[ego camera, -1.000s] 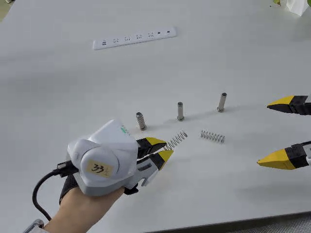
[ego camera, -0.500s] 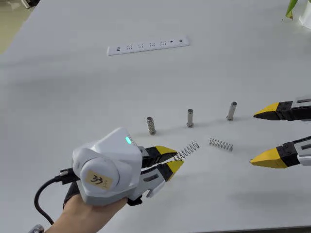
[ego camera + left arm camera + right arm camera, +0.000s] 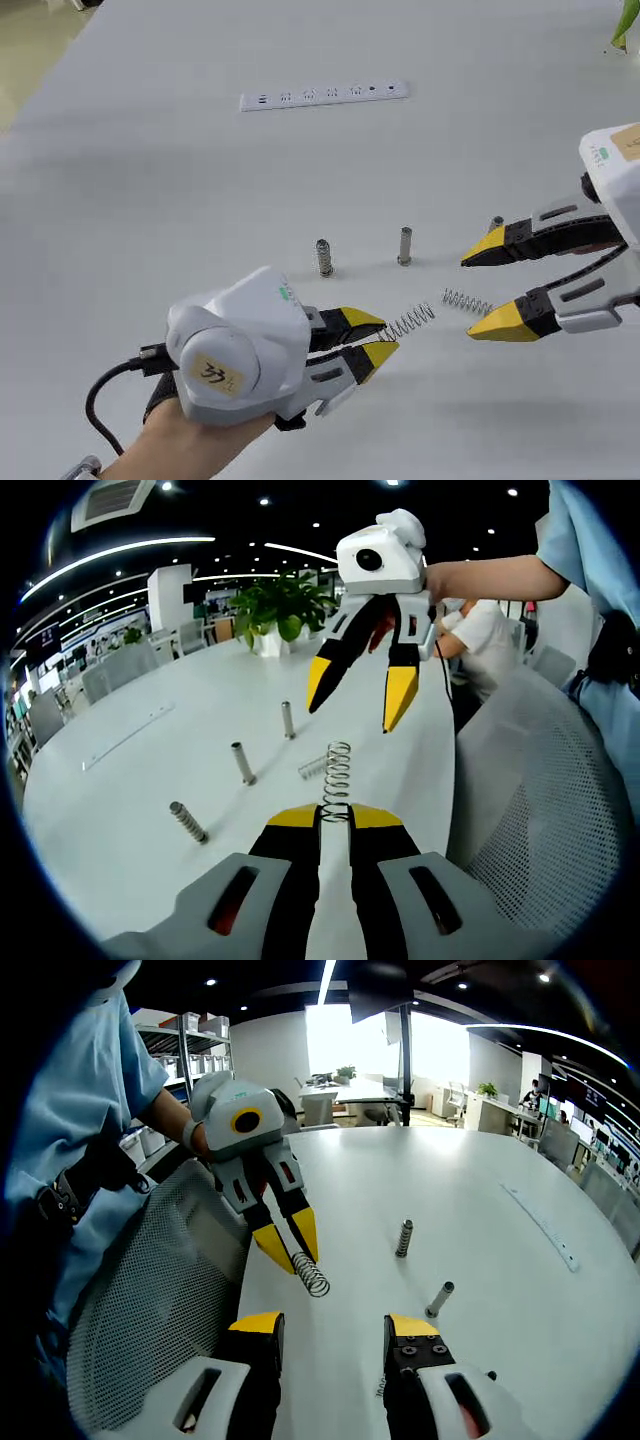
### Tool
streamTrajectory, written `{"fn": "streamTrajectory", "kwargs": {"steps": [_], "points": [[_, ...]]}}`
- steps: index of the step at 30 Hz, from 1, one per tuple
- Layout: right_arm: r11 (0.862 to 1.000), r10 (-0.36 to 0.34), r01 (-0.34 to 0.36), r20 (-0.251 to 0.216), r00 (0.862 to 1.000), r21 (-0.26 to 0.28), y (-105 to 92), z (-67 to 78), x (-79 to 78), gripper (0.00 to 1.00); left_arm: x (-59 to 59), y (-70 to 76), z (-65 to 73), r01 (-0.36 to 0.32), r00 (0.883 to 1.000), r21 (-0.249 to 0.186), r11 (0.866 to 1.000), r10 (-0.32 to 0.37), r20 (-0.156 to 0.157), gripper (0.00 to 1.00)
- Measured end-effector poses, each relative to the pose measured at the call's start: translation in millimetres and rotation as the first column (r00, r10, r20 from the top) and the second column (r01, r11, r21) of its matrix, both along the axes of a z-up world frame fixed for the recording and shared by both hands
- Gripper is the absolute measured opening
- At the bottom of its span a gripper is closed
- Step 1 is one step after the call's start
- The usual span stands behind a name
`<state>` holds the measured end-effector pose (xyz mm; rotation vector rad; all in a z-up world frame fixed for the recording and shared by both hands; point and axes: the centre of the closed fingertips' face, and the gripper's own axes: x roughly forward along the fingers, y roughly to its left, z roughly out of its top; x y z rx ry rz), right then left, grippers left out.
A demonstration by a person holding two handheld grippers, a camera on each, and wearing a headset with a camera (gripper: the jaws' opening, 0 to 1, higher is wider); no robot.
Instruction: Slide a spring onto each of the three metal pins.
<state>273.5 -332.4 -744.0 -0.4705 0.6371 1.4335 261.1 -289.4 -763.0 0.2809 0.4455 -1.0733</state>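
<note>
Three metal pins stand in a row on the white table (image 3: 200,200). The left pin (image 3: 324,258) (image 3: 188,822) (image 3: 404,1237) wears a spring. The middle pin (image 3: 404,245) (image 3: 242,762) (image 3: 438,1300) is bare. The right pin (image 3: 496,224) (image 3: 287,720) is partly hidden behind my right gripper's upper finger. My left gripper (image 3: 385,335) (image 3: 337,815) is shut on one end of a spring (image 3: 410,321) (image 3: 337,775) (image 3: 311,1274), which sticks out towards the pins. A loose spring (image 3: 457,298) (image 3: 312,768) lies on the table. My right gripper (image 3: 468,297) (image 3: 335,1325) hangs open just over it.
A white power strip (image 3: 323,96) (image 3: 125,738) (image 3: 545,1225) lies at the far side of the table. A potted plant (image 3: 280,610) stands at the table's far end. A mesh chair back (image 3: 150,1300) and a person in a blue shirt are beside the table.
My right gripper has moved left, up to the right pin and over the loose spring. The left gripper still holds its spring near the middle pin. The head camera shifted.
</note>
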Motion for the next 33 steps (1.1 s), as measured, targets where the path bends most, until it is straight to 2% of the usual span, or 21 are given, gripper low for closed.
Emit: {"fn": "streamTrajectory", "kwargs": {"steps": [3, 10, 16, 22, 29, 33], "points": [[0.999, 0.032, -0.032, -0.004, 0.999, -0.005, 7.5, -0.1, -2.8, 0.33, -1.7, -1.0, 0.1, 0.008, 1.0, -0.005, 1.0, -0.008, -0.002, 0.07], [0.995, 0.098, -0.098, -0.044, 0.994, -0.002, 16.6, -1.4, -15.8, 0.16, -4.5, -1.4, 0.2, 0.015, 1.0, -0.011, 1.0, -0.015, 0.002, 0.07], [0.993, 0.117, -0.118, -0.058, 0.991, -0.009, 19.9, -3.6, -19.9, 0.13, -6.1, -2.3, 2.0, 0.022, 1.0, -0.019, 1.0, -0.022, 0.007, 0.07], [0.992, 0.124, -0.125, -0.06, 0.99, -0.014, 19.6, -4.4, -17.8, 0.09, -6.4, -3.8, 3.6, 0.032, 0.999, -0.024, 0.999, -0.032, 0.01, 0.07], [0.99, 0.136, -0.137, -0.041, 0.99, -0.038, 20.0, -4.0, -17.7, 0.07, -6.2, -4.4, 3.6, 0.04, 0.999, -0.022, 0.999, -0.04, 0.011, 0.07], [0.985, 0.158, -0.159, -0.015, 0.987, -0.063, 22.7, -0.9, -19.2, 0.07, -5.6, -6.2, 0.9, 0.038, 0.999, -0.006, 0.999, -0.038, -0.002, 0.07]]}}
